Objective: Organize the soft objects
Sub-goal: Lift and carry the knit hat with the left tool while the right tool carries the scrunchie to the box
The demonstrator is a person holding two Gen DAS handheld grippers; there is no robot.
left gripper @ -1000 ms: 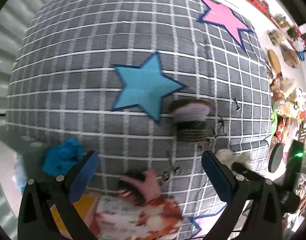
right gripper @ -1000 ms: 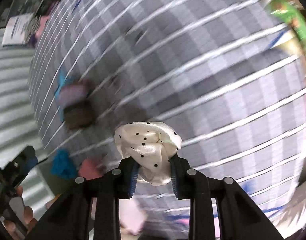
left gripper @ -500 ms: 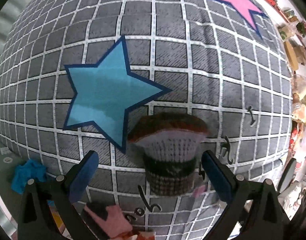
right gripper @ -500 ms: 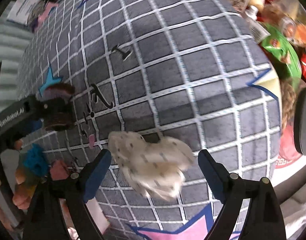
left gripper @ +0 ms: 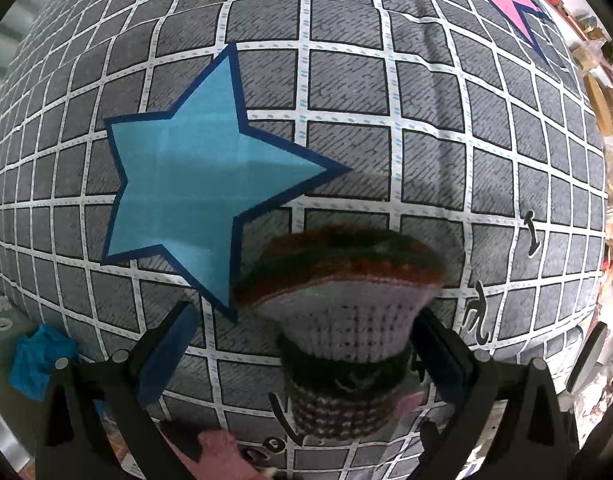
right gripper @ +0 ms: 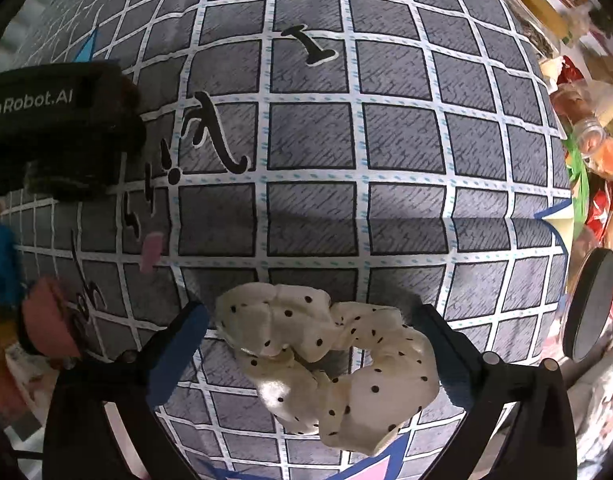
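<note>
A knitted piece [left gripper: 346, 320] in brown, white and dark bands stands on the grey checked cloth [left gripper: 346, 80]. My left gripper [left gripper: 304, 320] is open and points down around it: the right finger is close beside the knit, the left finger well apart. A cream scrunchie with black dots [right gripper: 338, 364] lies loose on the cloth between the fingers of my right gripper [right gripper: 310, 320]. Its jaws are opening and neither pad presses the scrunchie. The left gripper's black housing [right gripper: 46, 100] shows at the left of the right wrist view.
A blue star [left gripper: 186, 184] is printed on the cloth beside the knit. A blue fuzzy thing [left gripper: 38, 360] lies off the cloth's left edge, a pink-and-black item [left gripper: 210, 452] near the bottom. Packets and jars [right gripper: 586, 140] and a black disc [right gripper: 590, 304] crowd the right side.
The right gripper went from shut on the scrunchie to wide apart, and the scrunchie dropped onto the cloth. The left gripper came down over the knitted piece, which now fills the space between its fingers.
</note>
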